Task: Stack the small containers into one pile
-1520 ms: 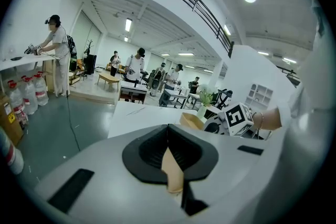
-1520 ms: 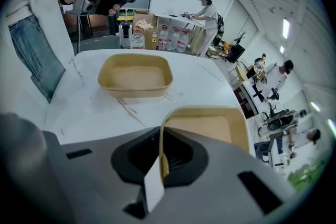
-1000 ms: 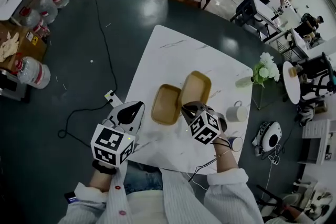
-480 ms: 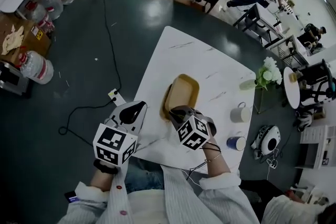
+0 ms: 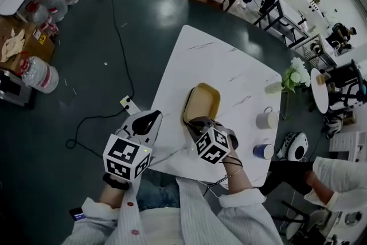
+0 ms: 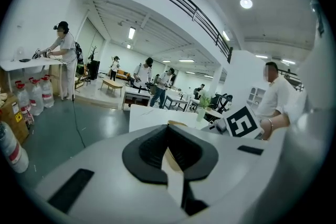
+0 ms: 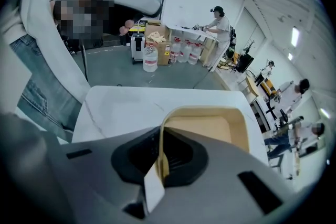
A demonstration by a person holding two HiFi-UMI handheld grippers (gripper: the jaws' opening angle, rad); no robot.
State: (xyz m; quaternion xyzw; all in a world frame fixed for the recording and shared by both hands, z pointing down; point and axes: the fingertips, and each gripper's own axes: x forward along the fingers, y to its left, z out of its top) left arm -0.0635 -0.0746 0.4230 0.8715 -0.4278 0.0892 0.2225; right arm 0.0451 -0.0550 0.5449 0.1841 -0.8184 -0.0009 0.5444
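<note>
Two tan containers (image 5: 202, 102) sit nested as one pile in the middle of the white table (image 5: 223, 63). My right gripper (image 5: 198, 123) is at the pile's near end, shut on the rim of the top container (image 7: 210, 128); the thin tan wall runs between its black pads (image 7: 176, 155). My left gripper (image 5: 150, 118) hovers at the table's near left edge, apart from the pile, shut and holding nothing. In the left gripper view the left gripper (image 6: 169, 131) points across the table, and a sliver of the pile (image 6: 176, 124) shows just past its tips.
A white mug (image 5: 265, 119) and a blue cup (image 5: 263, 151) stand at the table's right edge. A vase of white flowers (image 5: 294, 75) is at the far right corner. A power strip (image 5: 127, 104) and cable lie on the floor to the left.
One second ago the two containers lay side by side. My right gripper carried one leftward onto the other, and they now form one pile. The left gripper has hardly moved.
</note>
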